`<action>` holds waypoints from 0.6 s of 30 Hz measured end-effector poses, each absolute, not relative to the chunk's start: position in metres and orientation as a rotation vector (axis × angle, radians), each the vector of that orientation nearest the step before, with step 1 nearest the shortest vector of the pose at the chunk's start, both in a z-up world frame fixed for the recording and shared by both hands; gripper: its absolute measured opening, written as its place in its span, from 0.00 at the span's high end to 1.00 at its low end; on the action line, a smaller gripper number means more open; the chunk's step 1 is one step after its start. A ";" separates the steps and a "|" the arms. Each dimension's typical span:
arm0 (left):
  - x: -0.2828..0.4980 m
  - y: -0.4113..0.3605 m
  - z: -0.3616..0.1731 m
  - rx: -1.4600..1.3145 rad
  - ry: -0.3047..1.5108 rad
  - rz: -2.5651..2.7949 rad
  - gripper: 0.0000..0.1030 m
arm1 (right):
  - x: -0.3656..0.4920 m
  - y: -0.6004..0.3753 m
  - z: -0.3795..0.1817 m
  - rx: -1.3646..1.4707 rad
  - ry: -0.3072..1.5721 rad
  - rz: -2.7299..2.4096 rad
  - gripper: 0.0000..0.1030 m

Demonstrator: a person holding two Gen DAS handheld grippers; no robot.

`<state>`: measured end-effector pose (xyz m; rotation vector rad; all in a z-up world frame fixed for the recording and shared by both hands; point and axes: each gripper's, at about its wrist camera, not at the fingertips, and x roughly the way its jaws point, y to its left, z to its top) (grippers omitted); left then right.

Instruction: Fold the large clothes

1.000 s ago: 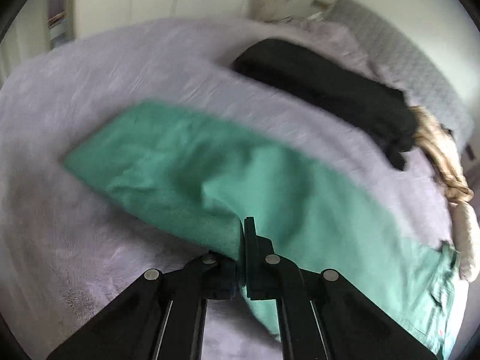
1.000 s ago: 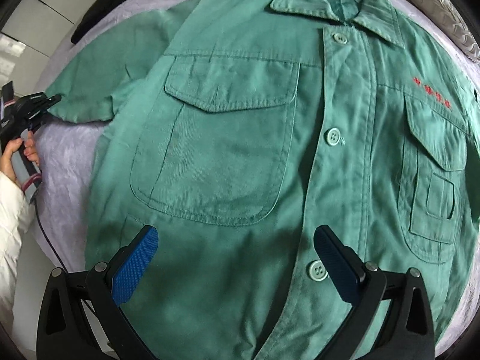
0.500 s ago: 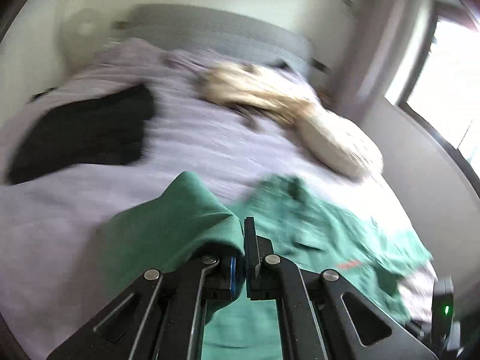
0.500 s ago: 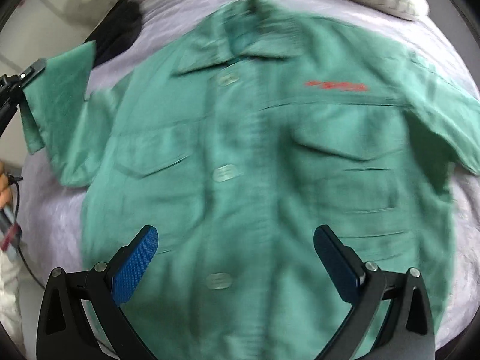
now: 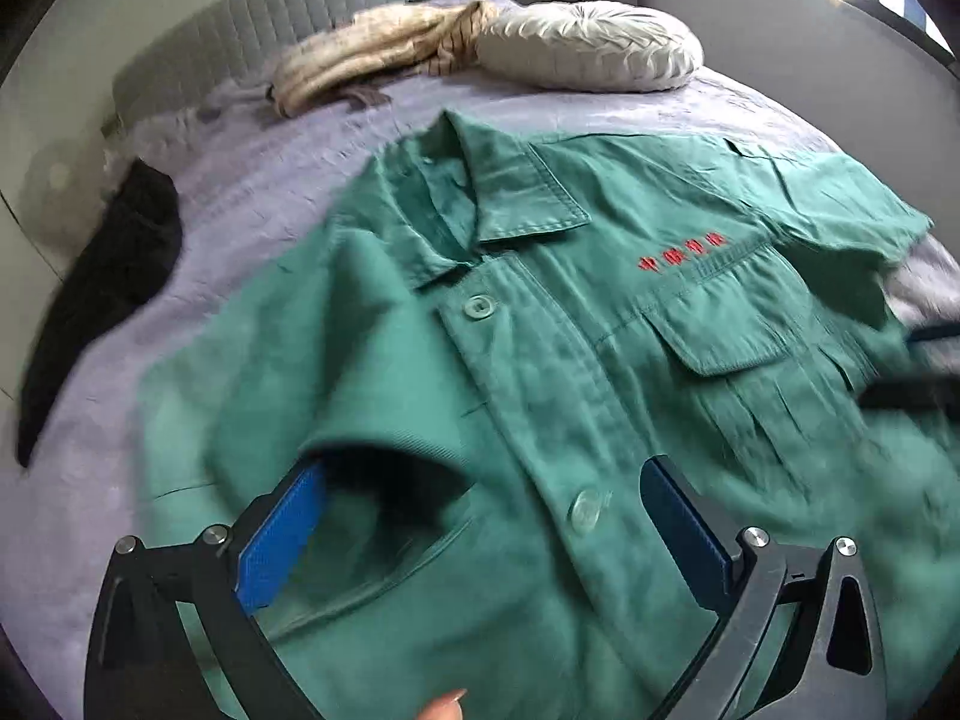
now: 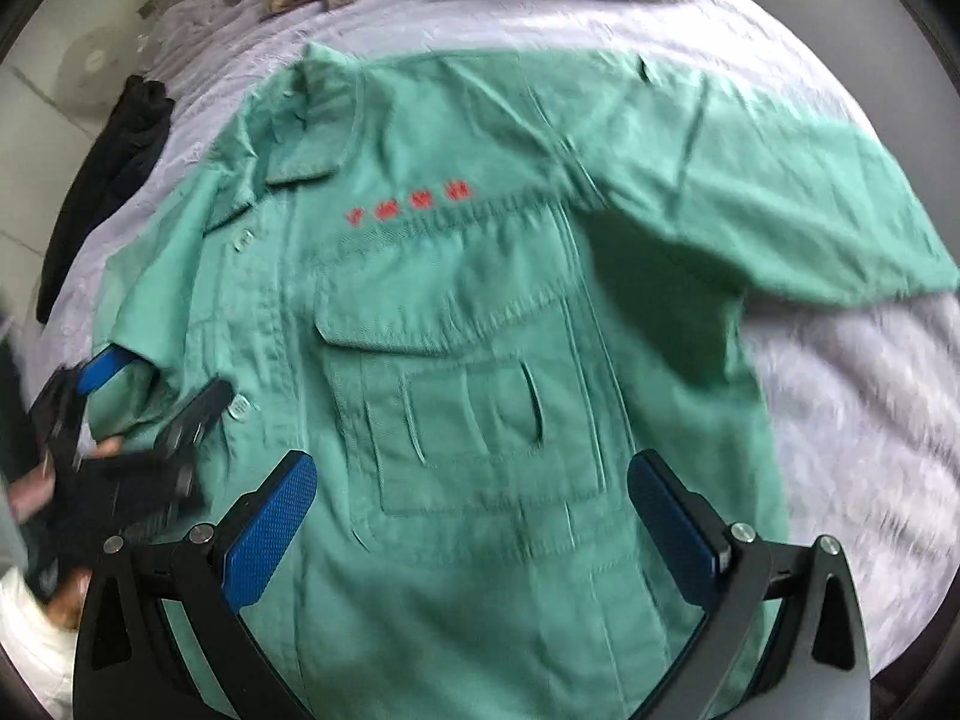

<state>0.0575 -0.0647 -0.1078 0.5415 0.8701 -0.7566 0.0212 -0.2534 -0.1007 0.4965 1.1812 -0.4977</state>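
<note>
A green work shirt (image 5: 540,324) with red lettering lies front up on the lilac bed (image 5: 252,168); it also fills the right wrist view (image 6: 480,330). One sleeve is folded over the shirt's front, its cuff (image 5: 384,450) lying between my left gripper's fingers. My left gripper (image 5: 480,516) is open just above the shirt, and it shows at the left of the right wrist view (image 6: 156,384). My right gripper (image 6: 474,522) is open and empty over the lower chest pocket. The other sleeve (image 6: 780,210) lies spread out to the right.
A black garment (image 5: 102,282) lies on the bed's left side. A beige garment (image 5: 372,54) and a round white cushion (image 5: 588,42) lie by the grey headboard (image 5: 288,12). The bed's cover (image 6: 852,396) is bare to the shirt's right.
My left gripper carried the sleeve over the shirt's front and opened, letting the cuff go. My right gripper moved right across the shirt, staying open.
</note>
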 end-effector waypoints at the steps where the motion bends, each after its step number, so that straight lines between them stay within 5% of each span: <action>1: 0.055 -0.046 -0.098 0.526 0.859 -0.722 0.00 | 0.035 -0.250 -0.094 0.472 1.163 -0.467 0.00; 8: 0.118 0.078 -0.108 0.334 1.005 -0.326 0.00 | 0.138 -0.177 -0.076 0.300 1.070 -0.189 0.00; 16: 0.136 0.118 -0.159 0.342 1.062 -0.179 0.00 | 0.226 -0.079 -0.168 0.013 1.247 -0.135 0.01; 18: 0.144 0.121 -0.160 0.294 1.058 -0.147 0.00 | 0.226 -0.076 -0.180 -0.074 1.264 -0.175 0.23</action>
